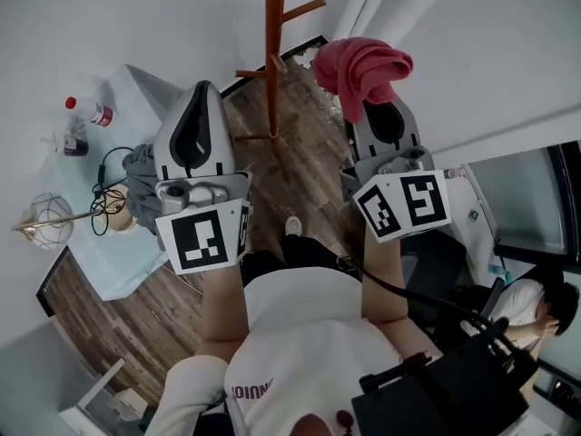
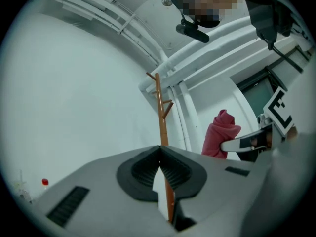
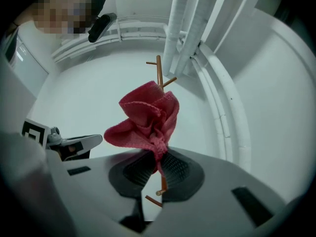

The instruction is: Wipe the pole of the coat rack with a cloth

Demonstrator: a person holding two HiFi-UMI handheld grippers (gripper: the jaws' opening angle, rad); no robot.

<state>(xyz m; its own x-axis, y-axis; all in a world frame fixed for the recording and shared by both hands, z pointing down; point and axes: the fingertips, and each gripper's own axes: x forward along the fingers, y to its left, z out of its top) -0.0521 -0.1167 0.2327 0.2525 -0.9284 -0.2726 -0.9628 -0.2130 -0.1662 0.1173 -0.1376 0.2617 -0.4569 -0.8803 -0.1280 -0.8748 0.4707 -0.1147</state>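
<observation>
While the right gripper (image 3: 157, 154) had its fingers clenched on a bunched red cloth (image 3: 148, 120), the left gripper (image 2: 159, 151) had its fingers pressed together with nothing between them. Ahead of both, the coat rack (image 1: 271, 98) stood upright on the wooden floor (image 1: 304, 184), the long axis of its orange-brown pole (image 1: 271, 25) vertical and its pegs (image 1: 304, 10) angling upward. The cloth hung just right of the pole, seemingly apart from it, though the steep head view made that hard to judge. The left gripper was to the pole's left, clear of it.
</observation>
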